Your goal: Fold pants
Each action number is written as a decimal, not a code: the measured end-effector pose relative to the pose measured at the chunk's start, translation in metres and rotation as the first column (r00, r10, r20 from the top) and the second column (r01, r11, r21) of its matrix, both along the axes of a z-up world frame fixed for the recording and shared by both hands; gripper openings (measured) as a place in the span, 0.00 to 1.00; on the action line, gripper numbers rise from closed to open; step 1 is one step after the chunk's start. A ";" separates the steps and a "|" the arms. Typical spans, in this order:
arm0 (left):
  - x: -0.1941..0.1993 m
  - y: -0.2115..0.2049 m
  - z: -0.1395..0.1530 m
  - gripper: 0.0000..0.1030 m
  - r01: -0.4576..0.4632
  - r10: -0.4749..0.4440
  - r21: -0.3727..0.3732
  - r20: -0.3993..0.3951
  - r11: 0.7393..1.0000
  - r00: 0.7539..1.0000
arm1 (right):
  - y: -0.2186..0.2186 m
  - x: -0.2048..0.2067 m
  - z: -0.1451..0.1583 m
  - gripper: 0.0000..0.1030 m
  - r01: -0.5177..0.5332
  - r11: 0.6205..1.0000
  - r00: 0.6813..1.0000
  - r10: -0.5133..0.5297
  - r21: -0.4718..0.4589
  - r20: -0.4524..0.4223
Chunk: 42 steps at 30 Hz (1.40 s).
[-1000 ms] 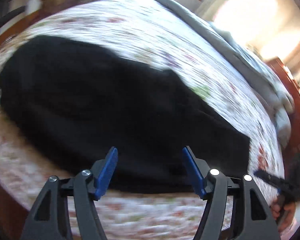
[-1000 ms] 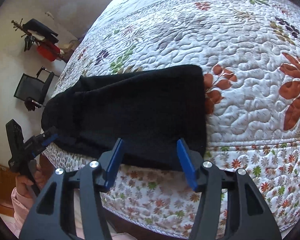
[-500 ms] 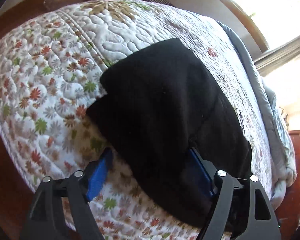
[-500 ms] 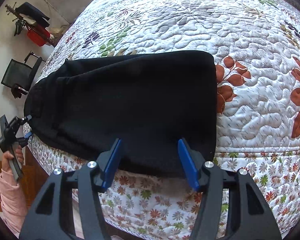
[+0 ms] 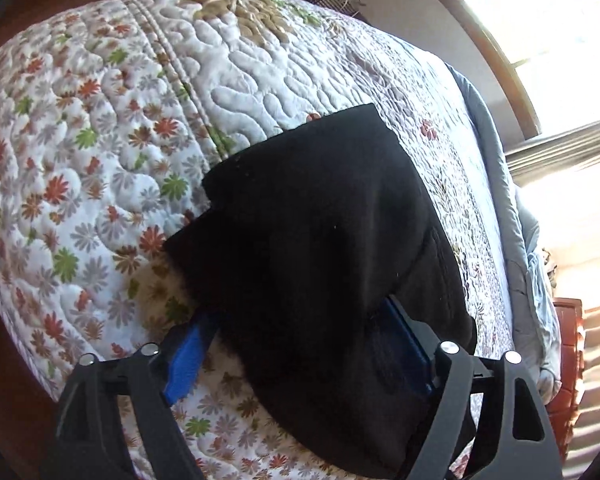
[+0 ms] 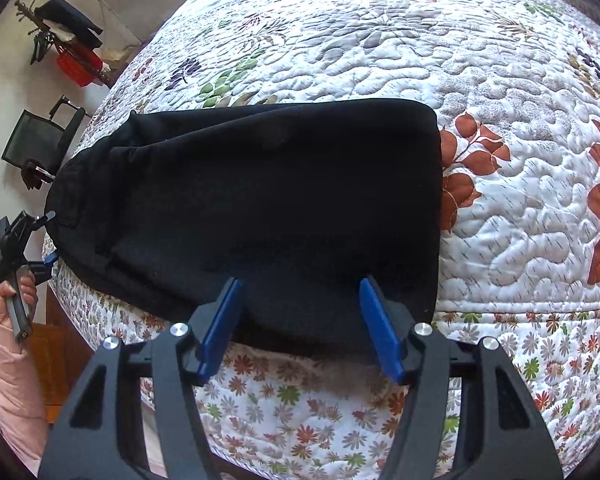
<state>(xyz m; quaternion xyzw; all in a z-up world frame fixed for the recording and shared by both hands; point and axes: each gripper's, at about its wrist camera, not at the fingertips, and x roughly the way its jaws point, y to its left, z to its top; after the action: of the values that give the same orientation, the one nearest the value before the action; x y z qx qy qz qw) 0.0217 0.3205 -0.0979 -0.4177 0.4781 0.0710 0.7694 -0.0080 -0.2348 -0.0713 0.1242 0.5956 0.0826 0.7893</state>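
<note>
The black pants lie folded into a long band on the flowered quilt, near the bed's front edge. My left gripper straddles one end of the band. Its jaws are opening, with cloth bunched between them and draped over the right blue finger. In the right wrist view the pants stretch from left to right. My right gripper hovers over their near edge toward the other end, jaws opening and gripping nothing. The left gripper shows at the pants' far left end, held by a hand in a pink sleeve.
The quilt drops over the bed's edge just below both grippers. A grey blanket runs along the far side under a bright window. A black chair and a coat rack with a red bag stand by the wall.
The left gripper swung round to the end of the pants, rolled, and spread its jaws around the cloth. The right gripper sank a little toward the near edge and widened slightly.
</note>
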 end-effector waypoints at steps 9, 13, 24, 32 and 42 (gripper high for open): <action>-0.005 -0.010 0.012 0.26 -0.006 0.006 0.006 0.041 1.000 0.999 | 0.001 0.001 -0.001 0.62 -0.008 1.000 1.000 0.008 0.005 -0.001; -0.015 -0.015 0.007 0.24 0.051 -0.051 0.102 -0.005 0.993 0.999 | 0.007 0.003 0.004 0.62 -0.012 0.999 1.000 0.012 -0.034 -0.015; -0.008 -0.013 0.002 0.26 0.075 -0.076 0.073 0.010 0.994 0.997 | 0.184 0.022 0.033 0.61 -0.504 0.863 0.862 0.500 0.036 0.087; 0.000 -0.010 0.003 0.32 0.108 -0.107 0.085 -0.012 0.991 0.994 | 0.280 0.035 0.000 0.53 -0.664 0.747 0.746 0.664 -0.026 0.054; 0.017 -0.012 0.003 0.37 0.127 -0.123 0.094 -0.043 0.987 0.991 | 0.304 0.036 -0.019 0.17 -0.690 0.706 0.709 0.703 -0.162 0.044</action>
<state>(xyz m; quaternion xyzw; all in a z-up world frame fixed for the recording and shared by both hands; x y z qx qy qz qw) 0.0386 0.3084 -0.0950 -0.3477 0.5136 0.0535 0.7826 0.0281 0.0689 -0.0901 -0.1675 0.5610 0.3408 0.7355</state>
